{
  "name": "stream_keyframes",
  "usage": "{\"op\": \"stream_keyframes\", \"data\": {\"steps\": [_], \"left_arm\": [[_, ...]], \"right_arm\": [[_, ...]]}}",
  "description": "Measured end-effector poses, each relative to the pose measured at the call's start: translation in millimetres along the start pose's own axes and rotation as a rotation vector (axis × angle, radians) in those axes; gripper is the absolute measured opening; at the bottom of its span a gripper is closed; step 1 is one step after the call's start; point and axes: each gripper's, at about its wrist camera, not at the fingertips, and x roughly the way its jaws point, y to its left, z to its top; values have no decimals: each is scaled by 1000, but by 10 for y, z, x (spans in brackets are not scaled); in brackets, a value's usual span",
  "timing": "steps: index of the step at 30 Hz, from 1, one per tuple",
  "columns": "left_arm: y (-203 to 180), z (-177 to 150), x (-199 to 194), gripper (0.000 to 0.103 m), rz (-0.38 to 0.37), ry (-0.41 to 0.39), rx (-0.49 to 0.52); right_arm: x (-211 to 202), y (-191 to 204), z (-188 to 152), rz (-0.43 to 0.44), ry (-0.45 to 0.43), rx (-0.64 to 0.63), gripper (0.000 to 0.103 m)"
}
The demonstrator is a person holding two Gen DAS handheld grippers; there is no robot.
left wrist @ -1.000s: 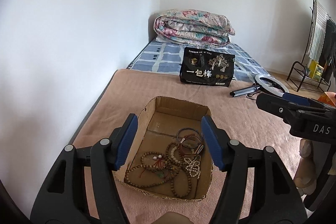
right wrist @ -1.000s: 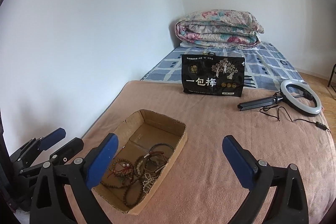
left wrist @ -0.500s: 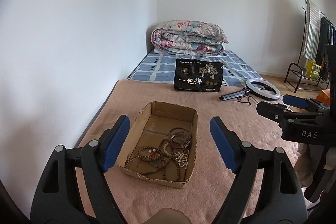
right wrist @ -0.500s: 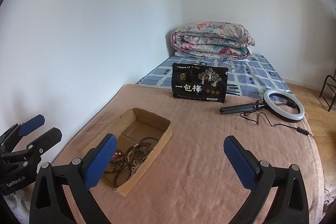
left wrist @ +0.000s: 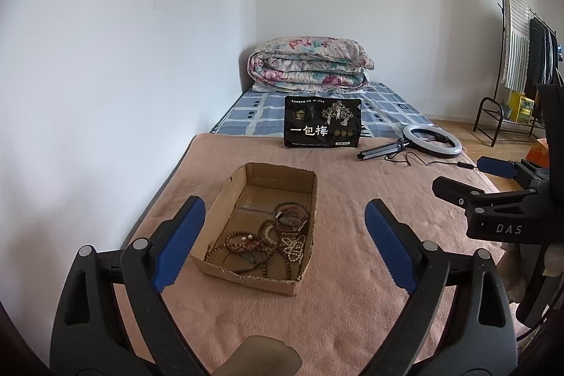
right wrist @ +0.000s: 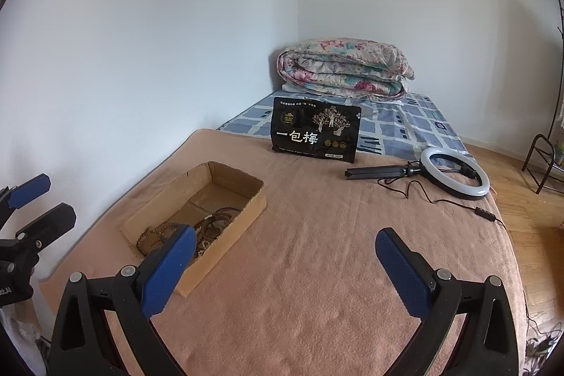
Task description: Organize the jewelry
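An open cardboard box sits on the pink blanket and holds a tangle of bead bracelets and necklaces. It also shows in the right wrist view, with the jewelry at its near end. My left gripper is open and empty, held back above the near end of the box. My right gripper is open and empty over bare blanket to the right of the box. It shows at the right edge of the left wrist view.
A black printed bag stands upright beyond the box. A ring light with a cable lies at the blanket's far right. A folded floral quilt sits at the bed's head. A white wall runs along the left.
Both grippers have pulled back and up from the box, which now looks smaller and farther. Both grippers are open in every frame. The jewelry has not moved.
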Motion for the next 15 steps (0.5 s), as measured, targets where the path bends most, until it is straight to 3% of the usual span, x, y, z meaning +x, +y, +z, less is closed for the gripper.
{"op": "stream_keyframes", "data": {"steps": [3, 15], "left_arm": [[-39, -33, -6, 101, 11, 8, 6], [-89, -115, 2, 102, 43, 27, -17]], "right_arm": [[-14, -38, -63, 0, 13, 2, 103], [-1, -113, -181, -35, 21, 6, 103]]}}
